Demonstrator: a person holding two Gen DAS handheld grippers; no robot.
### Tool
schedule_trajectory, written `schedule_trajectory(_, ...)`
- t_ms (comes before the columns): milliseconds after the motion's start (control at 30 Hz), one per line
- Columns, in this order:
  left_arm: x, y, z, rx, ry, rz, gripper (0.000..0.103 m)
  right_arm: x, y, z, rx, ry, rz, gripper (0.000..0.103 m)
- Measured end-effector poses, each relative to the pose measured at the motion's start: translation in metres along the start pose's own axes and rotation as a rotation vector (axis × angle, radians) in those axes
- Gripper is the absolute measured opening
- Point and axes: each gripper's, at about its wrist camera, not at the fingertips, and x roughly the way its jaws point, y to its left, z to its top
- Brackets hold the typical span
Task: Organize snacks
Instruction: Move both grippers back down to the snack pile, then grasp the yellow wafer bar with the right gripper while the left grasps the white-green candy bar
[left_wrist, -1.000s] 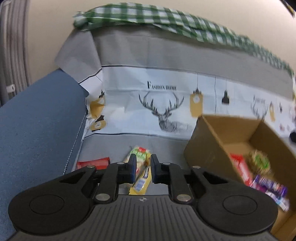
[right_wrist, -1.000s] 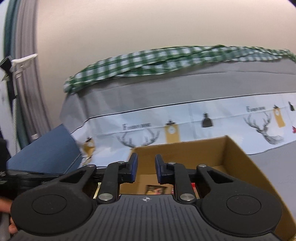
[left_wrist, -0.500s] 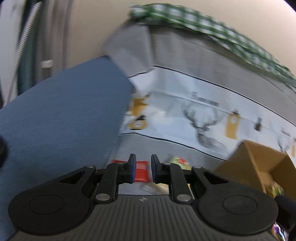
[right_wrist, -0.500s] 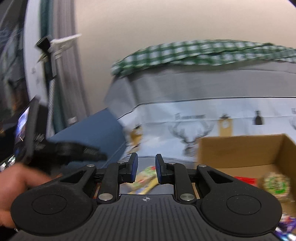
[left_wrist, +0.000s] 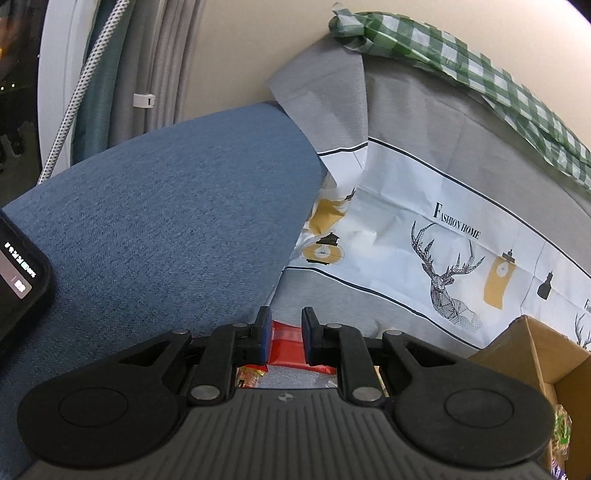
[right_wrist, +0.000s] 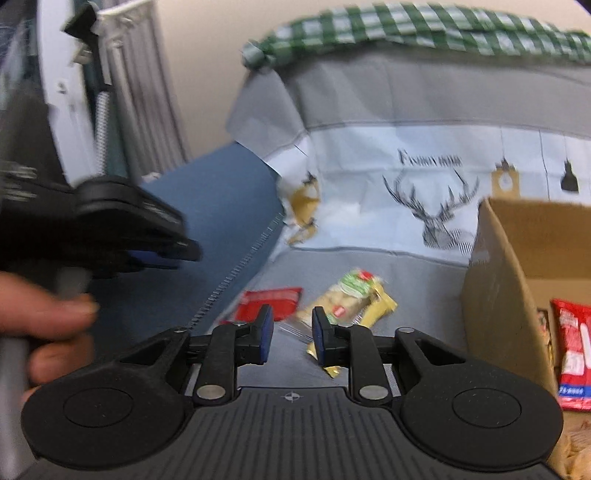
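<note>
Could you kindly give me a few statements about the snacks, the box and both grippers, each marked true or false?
1. The left gripper is open, with a red snack packet showing between its fingers. True.
2. The right gripper is shut on a yellow packet. False: it is open and holds nothing.
3. A red packet is inside the cardboard box. True.
4. The green-and-yellow snack packet is in the box. False: it lies on the grey cloth, left of the box.
5. A green checked cloth lies along the top of the backrest. True.
</note>
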Motion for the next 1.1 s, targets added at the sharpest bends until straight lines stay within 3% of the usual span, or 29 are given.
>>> schedule_trajectory(167,0.004,-0.004,-0.001,0.018,0.007,0.003,0.019,0.033,-0.014,-0.007,0.106,0.065,-0.053,0.036)
schedule_trajectory(333,0.007,-0.006,-0.003,0.032,0.02,0.005,0.019,0.062,-0.026,-0.011,0.167,0.104,-0.086,0.052)
schedule_trajectory(500,0.009,-0.006,-0.004,0.048,0.026,0.002,0.019,0.083,-0.028,-0.014,0.184,0.132,-0.088,0.057)
schedule_trajectory(600,0.01,-0.006,-0.005,0.047,0.026,-0.003,0.019,0.094,-0.03,-0.018,0.193,0.169,-0.093,0.054)
schedule_trajectory(667,0.01,-0.006,-0.005,0.047,0.025,-0.004,0.019,0.096,-0.03,-0.02,0.183,0.179,-0.105,0.035)
schedule_trajectory(733,0.01,-0.005,-0.005,0.049,0.024,-0.001,0.019,0.094,-0.03,-0.022,0.165,0.179,-0.103,0.026)
schedule_trajectory(967,0.011,-0.006,-0.008,0.079,0.024,-0.003,0.019,0.069,-0.025,-0.018,0.075,0.191,-0.106,0.024)
schedule_trajectory(1100,0.014,-0.006,-0.011,0.082,0.062,-0.037,0.023,0.045,-0.015,-0.022,-0.011,0.218,-0.13,0.024)
